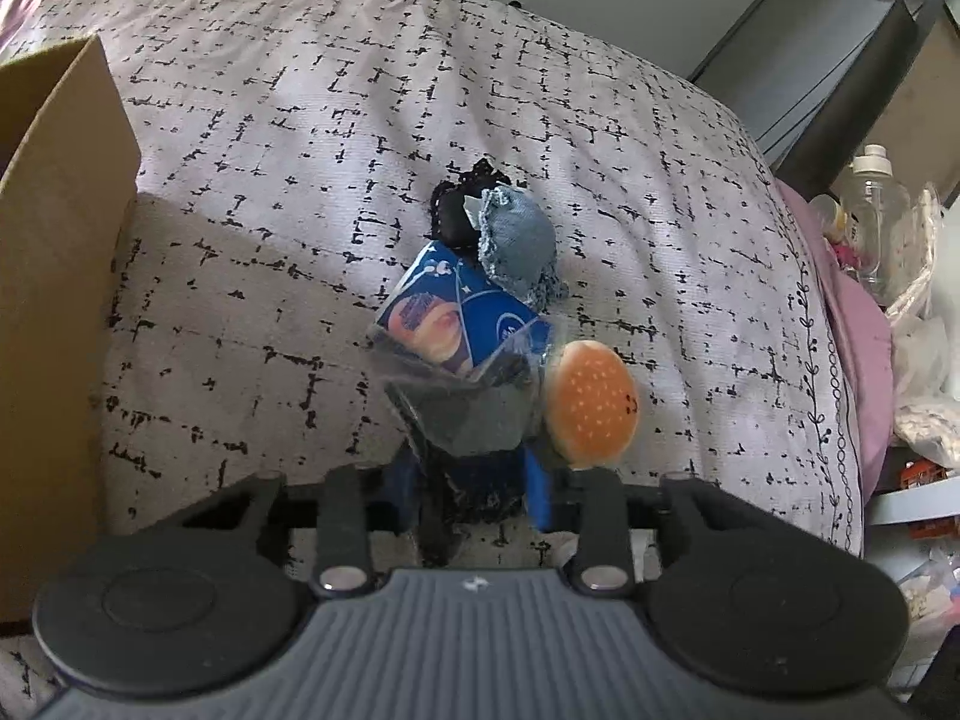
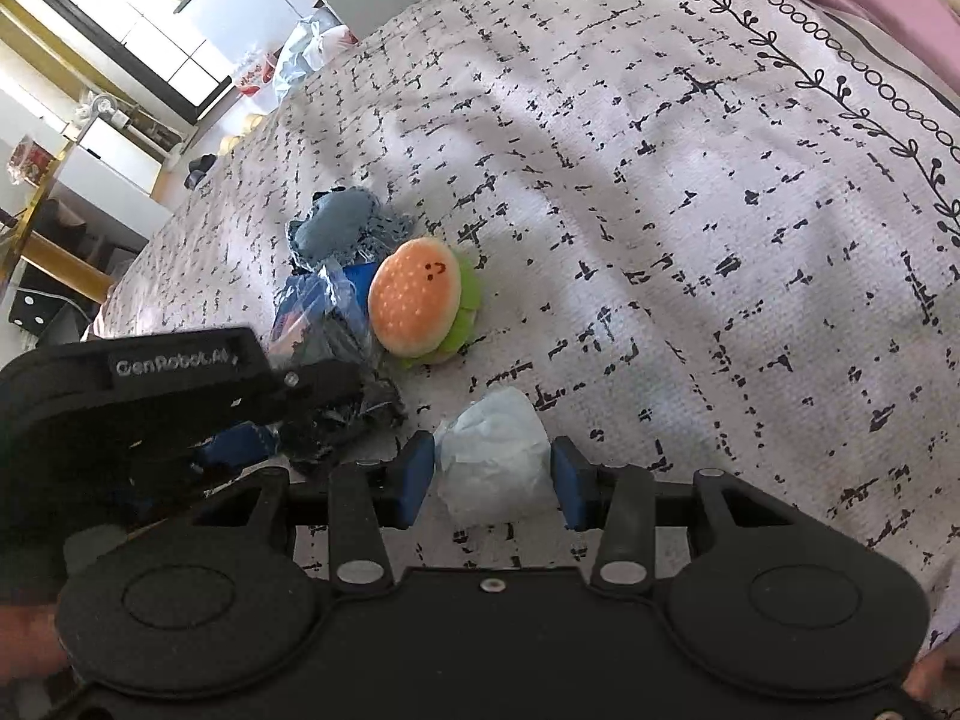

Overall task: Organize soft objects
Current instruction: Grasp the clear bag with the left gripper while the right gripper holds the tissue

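Soft things lie in a cluster on the patterned bedspread (image 1: 300, 180). My left gripper (image 1: 474, 480) is shut on a clear plastic pack of dark socks with a blue label (image 1: 462, 360); it also shows in the right wrist view (image 2: 324, 324). A burger plush (image 1: 591, 402) lies just right of it, seen with its green edge in the right wrist view (image 2: 420, 300). A blue-grey knit item (image 1: 516, 240) and a black one (image 1: 456, 210) lie beyond. My right gripper (image 2: 492, 474) has its blue pads around a pale blue soft bundle (image 2: 495, 456), touching both sides.
A cardboard box (image 1: 54, 300) stands at the left edge of the bed. Bottles and bags (image 1: 882, 228) crowd the floor to the right of the bed. A mirror and shelves (image 2: 120, 30) stand beyond the bed's far end.
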{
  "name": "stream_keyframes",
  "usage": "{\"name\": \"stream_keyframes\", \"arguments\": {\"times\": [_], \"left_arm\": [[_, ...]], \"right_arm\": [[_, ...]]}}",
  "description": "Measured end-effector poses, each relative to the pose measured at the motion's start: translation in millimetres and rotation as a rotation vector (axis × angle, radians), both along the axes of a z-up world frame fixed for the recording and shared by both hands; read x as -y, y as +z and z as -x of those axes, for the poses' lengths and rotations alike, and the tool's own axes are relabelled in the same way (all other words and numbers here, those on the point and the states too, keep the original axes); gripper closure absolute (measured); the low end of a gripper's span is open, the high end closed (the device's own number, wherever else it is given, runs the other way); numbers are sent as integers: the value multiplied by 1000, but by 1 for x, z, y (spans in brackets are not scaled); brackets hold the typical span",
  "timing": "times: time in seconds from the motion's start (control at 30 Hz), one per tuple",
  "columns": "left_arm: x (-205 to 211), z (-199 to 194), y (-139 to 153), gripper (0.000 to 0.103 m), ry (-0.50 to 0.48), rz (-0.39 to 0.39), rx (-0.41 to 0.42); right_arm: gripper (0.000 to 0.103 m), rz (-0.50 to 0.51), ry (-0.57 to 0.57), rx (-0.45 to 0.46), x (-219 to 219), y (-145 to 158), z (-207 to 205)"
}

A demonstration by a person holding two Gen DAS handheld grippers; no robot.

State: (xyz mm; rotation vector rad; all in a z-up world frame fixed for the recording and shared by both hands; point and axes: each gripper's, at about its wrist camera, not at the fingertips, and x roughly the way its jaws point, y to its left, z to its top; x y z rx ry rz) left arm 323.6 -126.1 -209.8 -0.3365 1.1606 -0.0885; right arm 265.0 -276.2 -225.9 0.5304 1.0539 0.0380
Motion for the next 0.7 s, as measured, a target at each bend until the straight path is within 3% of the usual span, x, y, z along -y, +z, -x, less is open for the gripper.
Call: {"name": "stream_keyframes", "arguments": {"times": [0.7], "left_arm": [[-44, 77, 76, 71, 66, -50, 120]], "right_arm": [[61, 9, 71, 133, -17, 47, 31]]}}
